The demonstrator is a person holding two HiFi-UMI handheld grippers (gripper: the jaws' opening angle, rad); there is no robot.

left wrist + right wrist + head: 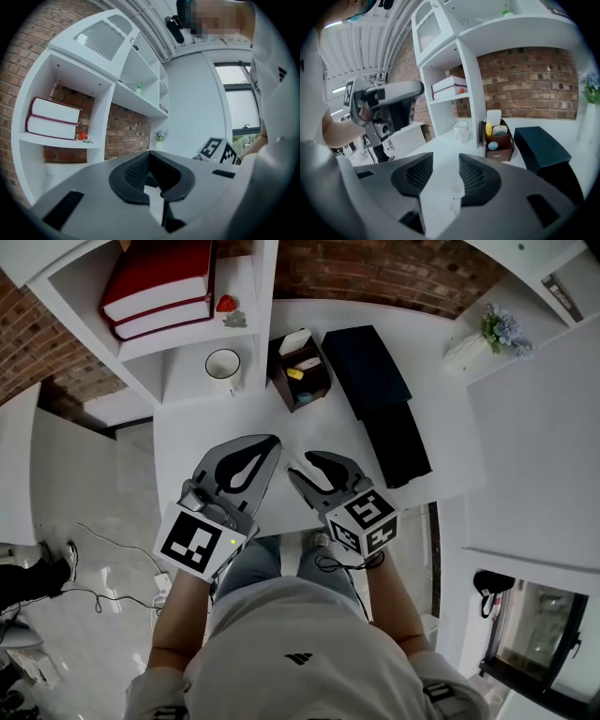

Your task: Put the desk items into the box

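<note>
We held both grippers over the near part of the white desk point(234, 418), well short of the small brown box point(300, 369), which stood upright at the far side by the foot of the white shelf unit point(265, 277). Our left gripper point(270, 444) had its jaws together at the tips, with nothing in them. Our right gripper point(300, 465), just beside it, had its jaws apart, and only desk showed between the pads. The brown box held a white card point(296, 339), a yellow piece point(294, 374) and a round blue thing point(306, 397). Just right of the brown box lay a dark blue box point(366, 367), with a black box point(398, 442) touching its near end. Left of the brown box stood a white mug point(223, 365). Up and left of the brown box, two red books point(157, 287) lay stacked on a shelf.
</note>
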